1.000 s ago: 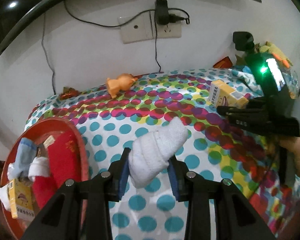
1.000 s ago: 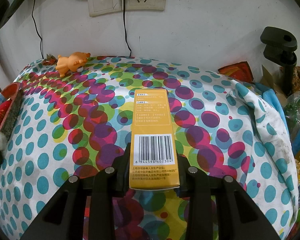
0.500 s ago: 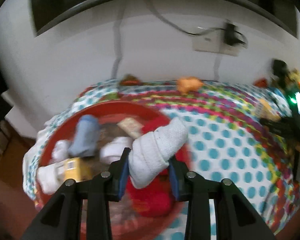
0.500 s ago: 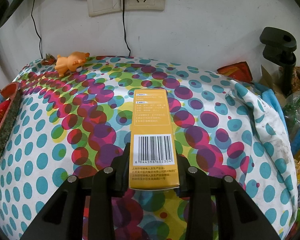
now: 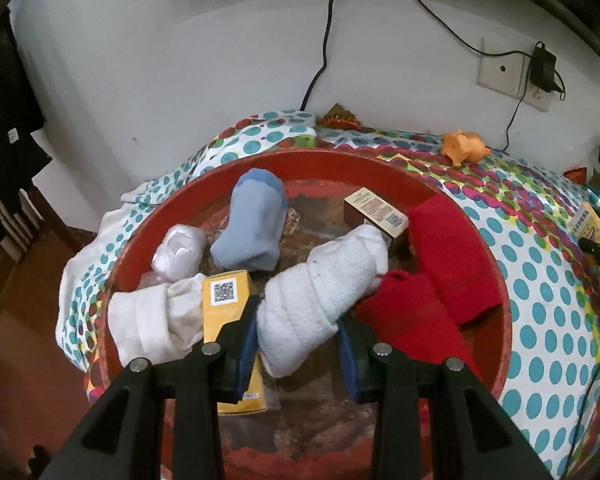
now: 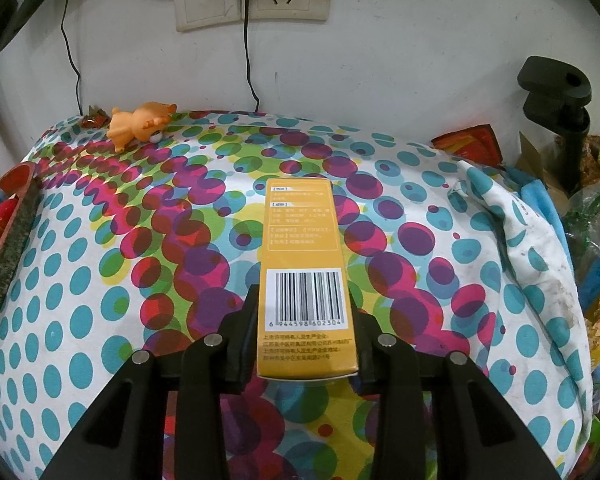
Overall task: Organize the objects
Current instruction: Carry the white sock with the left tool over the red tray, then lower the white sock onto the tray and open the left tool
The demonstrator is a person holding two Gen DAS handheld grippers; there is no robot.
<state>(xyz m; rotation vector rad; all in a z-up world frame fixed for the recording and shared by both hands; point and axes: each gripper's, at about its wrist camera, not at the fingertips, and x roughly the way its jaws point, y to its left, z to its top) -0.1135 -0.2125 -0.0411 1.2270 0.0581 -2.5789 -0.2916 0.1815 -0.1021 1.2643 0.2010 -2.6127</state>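
Over the red basin, the left gripper held a rolled white sock pinched between its blue pads, poised above the basin's middle with a pale blue sock, a yellow box and red cloth already inside. The step looked like dropping the sock in; next, the fingers would need to part. Right of the basin, the right gripper clamped an orange carton above the dotted cloth, probably bound for the basin afterwards.
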